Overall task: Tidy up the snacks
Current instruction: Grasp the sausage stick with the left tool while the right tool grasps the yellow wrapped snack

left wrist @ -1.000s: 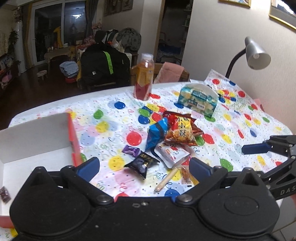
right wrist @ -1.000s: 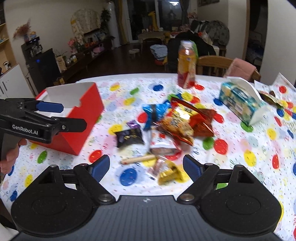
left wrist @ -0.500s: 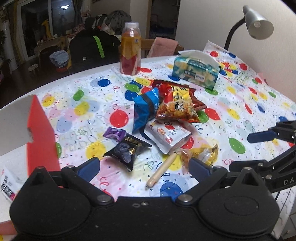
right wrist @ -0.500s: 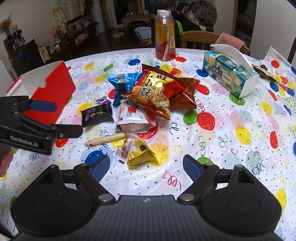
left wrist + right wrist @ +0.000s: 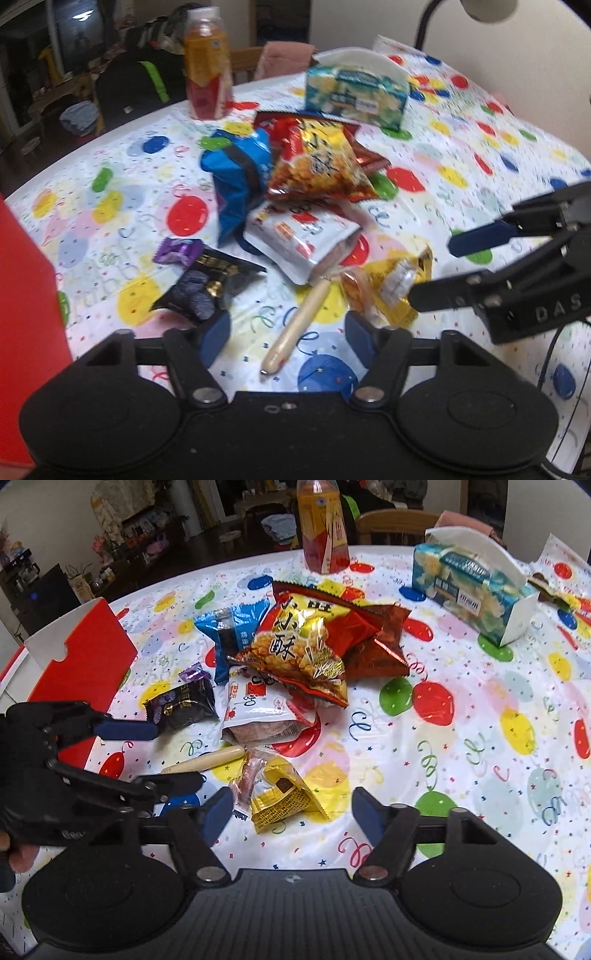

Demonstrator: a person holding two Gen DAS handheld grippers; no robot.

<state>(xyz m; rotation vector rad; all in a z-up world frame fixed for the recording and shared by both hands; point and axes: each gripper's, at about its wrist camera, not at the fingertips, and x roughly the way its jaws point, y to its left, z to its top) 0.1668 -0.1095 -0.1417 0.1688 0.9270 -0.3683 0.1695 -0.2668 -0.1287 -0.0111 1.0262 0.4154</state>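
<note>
Both grippers are held spread wide and empty, left gripper [image 5: 286, 338] above the cream stick [image 5: 297, 325], right gripper [image 5: 291, 812] near the yellow packet [image 5: 282, 799]; snacks [image 5: 295, 653] are heaped mid-table on the balloon cloth [image 5: 480, 738]; red box [image 5: 81, 661] is noted far left.

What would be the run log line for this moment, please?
left gripper: open, above sausage stick | right gripper: open, above yellow packet | red box: left side

A lived-in home's dining area. Ahead of the tongs, a balloon-print tablecloth [image 5: 480, 686] covers the table, a wooden chair [image 5: 391, 522] behind it. Farther off stand cluttered shelves [image 5: 122, 546].
</note>
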